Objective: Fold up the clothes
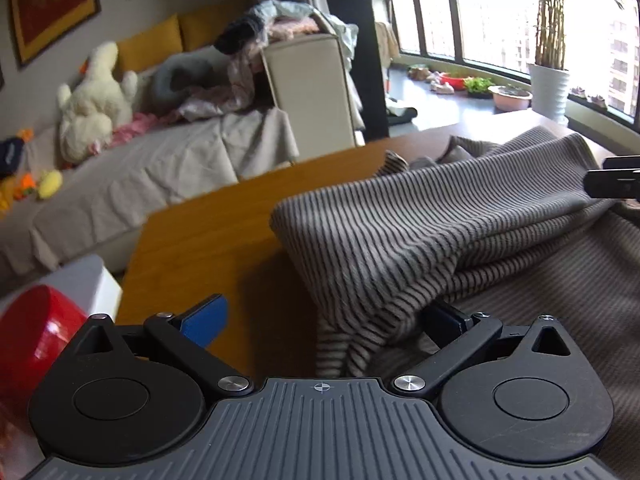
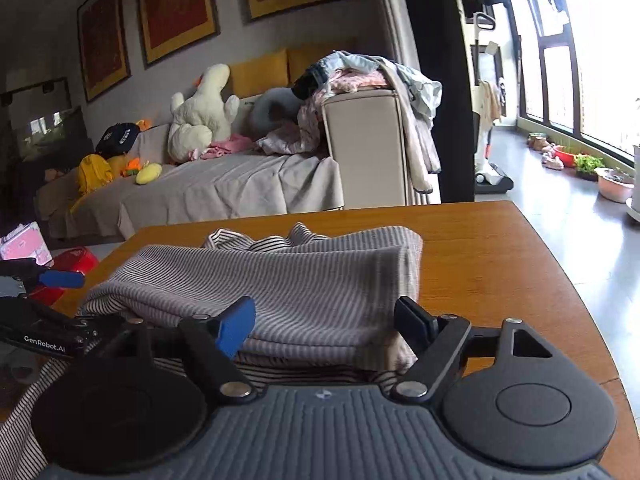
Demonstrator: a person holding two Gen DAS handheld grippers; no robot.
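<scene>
On the far left of the left wrist view a red tub (image 1: pixel 36 332) sits off the edge of the wooden table (image 1: pixel 208 232), with a grey-covered sofa (image 1: pixel 152 172) behind it and a cream plush toy (image 1: pixel 94 100) slumped on the cushions. Moving right, the left gripper (image 1: pixel 324 320) stands wide open, blue pad out over bare wood, the other finger tucked under a hanging fold of the striped garment (image 1: pixel 420 240); neither pad presses on the cloth, so nothing is held. Further right the garment lies folded over itself on the table, and a black fingertip pokes in at the right edge.

Over in the right wrist view, the left gripper shows at the left edge beside the garment. Centre frame, the striped garment (image 2: pixel 304 280) lies stacked in layers on the table (image 2: pixel 500 264), a loose striped edge trailing toward the camera. The right gripper (image 2: pixel 328 320) stands well open, and the folded stack sits between its fingers, blue pad apart from the cloth, grip let go. Beyond, right of the sofa, a beige cabinet (image 2: pixel 368 148) is heaped with clothes, and pots line the bright window
</scene>
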